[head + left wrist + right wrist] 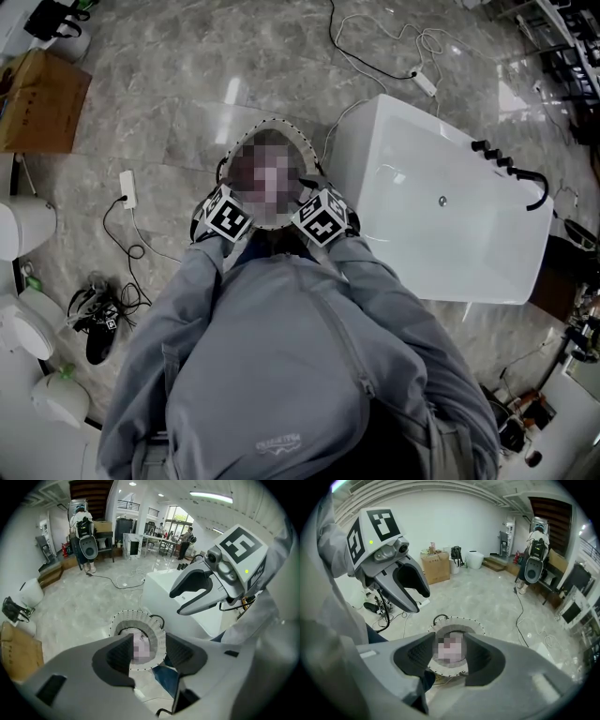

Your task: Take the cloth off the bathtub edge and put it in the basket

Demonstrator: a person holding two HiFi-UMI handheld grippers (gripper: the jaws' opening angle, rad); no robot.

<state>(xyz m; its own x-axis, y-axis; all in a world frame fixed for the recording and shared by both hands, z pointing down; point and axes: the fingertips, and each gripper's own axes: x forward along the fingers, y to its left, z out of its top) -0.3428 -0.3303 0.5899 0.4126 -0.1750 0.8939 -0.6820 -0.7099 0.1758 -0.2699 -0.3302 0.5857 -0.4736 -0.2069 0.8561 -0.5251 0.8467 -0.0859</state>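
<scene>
Jaws of the left gripper [150, 653] and right gripper [450, 654] stand apart and empty, side by side straight above the basket [136, 618] beside the bathtub [450, 286], whose edge is bare; the cloth probably lies inside, blurred over, equally near both.

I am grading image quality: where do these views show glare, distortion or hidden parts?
Head view: sharp; bright glare on the floor; a mosaic patch hides the inside of the basket. Left gripper view: fisheye bending, dark corners, same patch. Right gripper view: the same.
</scene>
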